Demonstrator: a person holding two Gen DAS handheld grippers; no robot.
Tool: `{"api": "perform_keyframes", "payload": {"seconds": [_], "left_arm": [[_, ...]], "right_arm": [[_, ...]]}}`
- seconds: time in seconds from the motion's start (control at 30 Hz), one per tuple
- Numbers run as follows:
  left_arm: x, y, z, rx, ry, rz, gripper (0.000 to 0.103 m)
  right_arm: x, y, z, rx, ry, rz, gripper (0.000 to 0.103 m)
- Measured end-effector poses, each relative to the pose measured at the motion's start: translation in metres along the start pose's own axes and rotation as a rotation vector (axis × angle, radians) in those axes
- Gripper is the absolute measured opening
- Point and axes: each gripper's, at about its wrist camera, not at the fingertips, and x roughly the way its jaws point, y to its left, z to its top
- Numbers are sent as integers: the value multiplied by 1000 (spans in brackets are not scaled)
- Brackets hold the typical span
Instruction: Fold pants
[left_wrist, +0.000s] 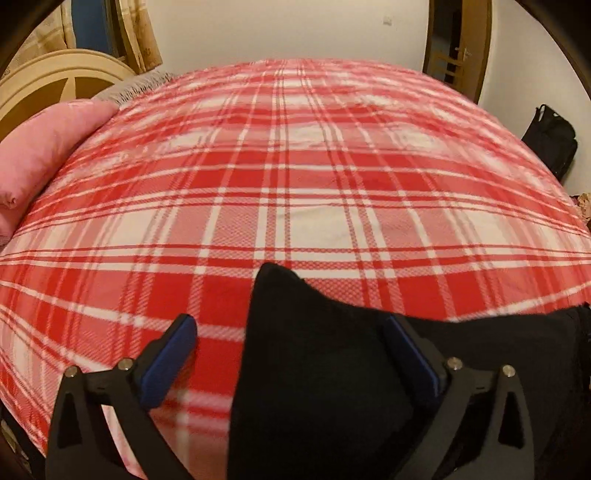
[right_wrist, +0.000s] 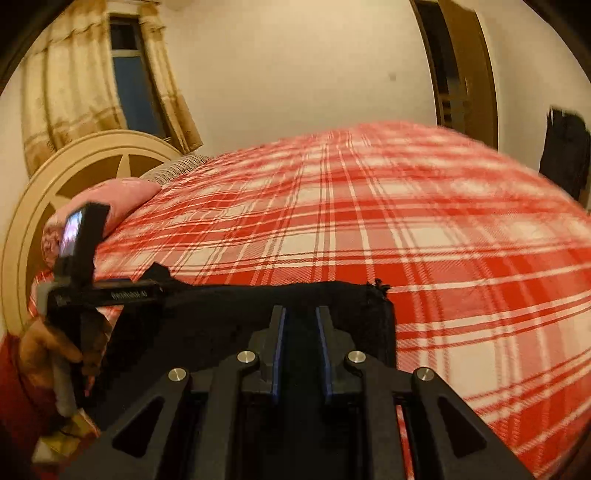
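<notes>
Now, pants: black pants (left_wrist: 317, 369) are laid on the near part of the bed, one corner raised to a peak in the left wrist view; in the right wrist view their far edge (right_wrist: 295, 291) runs straight across, ending in a frayed corner.
Left tool: the left tool (left_wrist: 290, 332) is spread as wide as it goes, one blue pad hanging over the plaid beside the pants, the other over the black cloth; no pinch is made. In the right wrist view it (right_wrist: 122, 291) is seen at the far end of the pants from the frayed corner, gripped by a hand (right_wrist: 48, 350) in a red sleeve.
Right tool: the right tool (right_wrist: 300, 317) is drawn nearly together over the pants, a narrow gap left between the blue pads; whether cloth is pinched cannot be told.
Bed: a red and white plaid blanket (left_wrist: 295, 166) is spread under and beyond the pants.
Pillow: a pink pillow (left_wrist: 44, 155) lies at the blanket's edge, well apart from the pants.
Headboard: a cream round headboard (right_wrist: 74, 166) stands behind the pillow.
Beyond: a curtained window (right_wrist: 129, 74), a doorway (left_wrist: 458, 48) and a black bag (left_wrist: 550, 144) are seen past the bed.
</notes>
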Motion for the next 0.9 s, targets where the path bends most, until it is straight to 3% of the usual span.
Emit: {"api": "perform_keyframes", "payload": {"seconds": [0.17,0.27,0.37,0.4,0.67,0.9], "left_arm": [[-33,-1,-19,46,-69,28,103],[-39,-4,-40,58,-62,34,103],[-29,-12,-56,97,-26,34,103],[-30,-11,-58,86,-50,37,103],[-33,-13,-61,72,-52,44,103],[-34,-11,-62,61,-35,32,103]], "right_arm": [[-14,5,-26,-47,54,-34,18],[-5,0,-45,-38,109,-59,18],[-1,1,-49,-57,106,-80,18],[-1,3,-49,-73,108,-90,19],[-2,-6,-50,17,104,-48,19],[-3,3,-49,-12,111,-73,25]]}}
